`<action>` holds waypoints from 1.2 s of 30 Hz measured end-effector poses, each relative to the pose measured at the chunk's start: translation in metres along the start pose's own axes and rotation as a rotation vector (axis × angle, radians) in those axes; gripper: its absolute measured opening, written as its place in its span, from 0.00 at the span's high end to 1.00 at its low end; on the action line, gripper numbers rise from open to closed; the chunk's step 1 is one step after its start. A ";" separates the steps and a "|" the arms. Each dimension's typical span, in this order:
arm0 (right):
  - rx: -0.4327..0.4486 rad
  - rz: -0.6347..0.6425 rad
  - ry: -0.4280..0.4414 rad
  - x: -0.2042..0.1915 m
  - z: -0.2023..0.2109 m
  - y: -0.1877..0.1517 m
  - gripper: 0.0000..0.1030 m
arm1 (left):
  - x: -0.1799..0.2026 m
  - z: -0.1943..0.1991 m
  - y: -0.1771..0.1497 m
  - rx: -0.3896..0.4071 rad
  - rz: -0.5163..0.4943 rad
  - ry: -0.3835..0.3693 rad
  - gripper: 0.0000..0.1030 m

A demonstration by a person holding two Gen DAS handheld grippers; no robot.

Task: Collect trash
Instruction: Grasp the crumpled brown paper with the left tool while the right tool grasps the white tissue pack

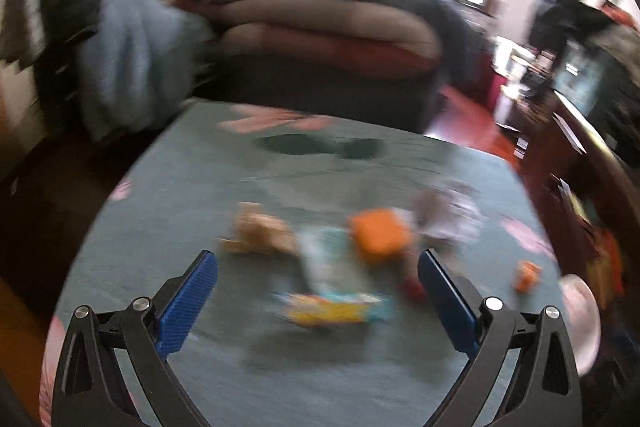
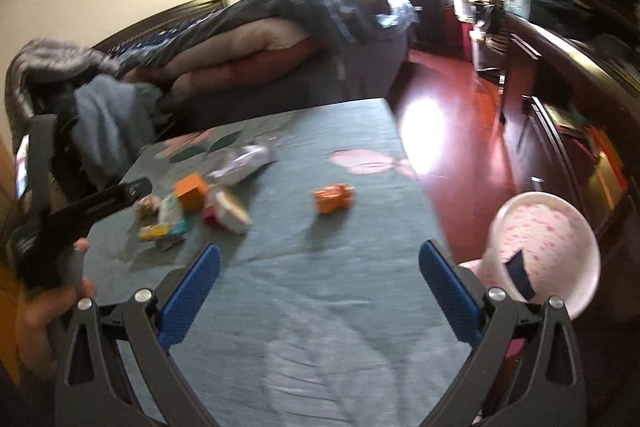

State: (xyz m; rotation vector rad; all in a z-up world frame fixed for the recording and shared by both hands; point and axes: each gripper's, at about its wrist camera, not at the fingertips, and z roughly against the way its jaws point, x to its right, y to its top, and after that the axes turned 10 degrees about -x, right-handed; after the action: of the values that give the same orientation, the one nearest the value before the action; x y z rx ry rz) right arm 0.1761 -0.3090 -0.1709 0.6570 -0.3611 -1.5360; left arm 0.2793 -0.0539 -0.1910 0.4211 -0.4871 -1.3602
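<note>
one orange carton (image 2: 333, 198) lies flat — long axis across table (image 2: 320, 287).

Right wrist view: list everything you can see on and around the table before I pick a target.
tablecloth: one, teal with pink flowers, covering the table
orange box: one, in the left cluster
small orange carton: one, alone mid-table
clear plastic wrapper: one, silvery, behind the cluster
yellow-teal packet: one, front of cluster
pink bin: one, pink-speckled liner, right of the table
bed: one, dark bedding, behind
left tool: black, open, hand-held at left
right tool: blue pads, open, empty
</note>
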 end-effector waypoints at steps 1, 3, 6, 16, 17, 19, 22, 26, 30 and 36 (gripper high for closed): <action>-0.005 0.015 0.003 -0.008 -0.004 0.002 0.03 | -0.009 -0.008 0.004 -0.011 0.019 0.018 0.04; -0.009 0.047 0.004 -0.021 -0.012 0.005 0.03 | -0.022 -0.028 0.013 -0.041 0.040 0.045 0.04; -0.016 0.079 -0.007 -0.036 -0.030 0.010 0.03 | -0.032 -0.054 0.022 -0.080 0.057 0.031 0.06; -0.070 0.129 0.020 -0.068 -0.097 0.037 0.08 | -0.041 -0.081 0.027 -0.092 0.058 0.001 0.32; -0.076 0.135 0.016 -0.071 -0.104 0.042 0.13 | -0.042 -0.081 0.028 -0.086 0.062 -0.001 0.37; -0.095 0.140 0.015 -0.075 -0.116 0.048 0.18 | -0.044 -0.079 0.028 -0.077 0.065 0.000 0.59; -0.119 0.146 0.017 -0.079 -0.133 0.055 0.29 | -0.049 -0.079 0.029 -0.076 0.068 -0.039 0.74; -0.141 0.156 0.023 -0.083 -0.149 0.059 0.56 | -0.054 -0.071 0.028 -0.059 0.072 -0.085 0.78; -0.152 0.155 0.025 -0.082 -0.153 0.062 0.80 | -0.062 -0.059 0.025 -0.029 0.091 -0.111 0.78; -0.130 0.140 0.044 -0.072 -0.137 0.058 0.81 | -0.072 -0.037 0.019 0.004 0.099 -0.126 0.78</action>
State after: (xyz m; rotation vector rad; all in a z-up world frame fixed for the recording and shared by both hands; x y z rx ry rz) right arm 0.3029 -0.2208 -0.2305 0.5515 -0.2662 -1.3965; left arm 0.3055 0.0208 -0.2180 0.3119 -0.6067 -1.2949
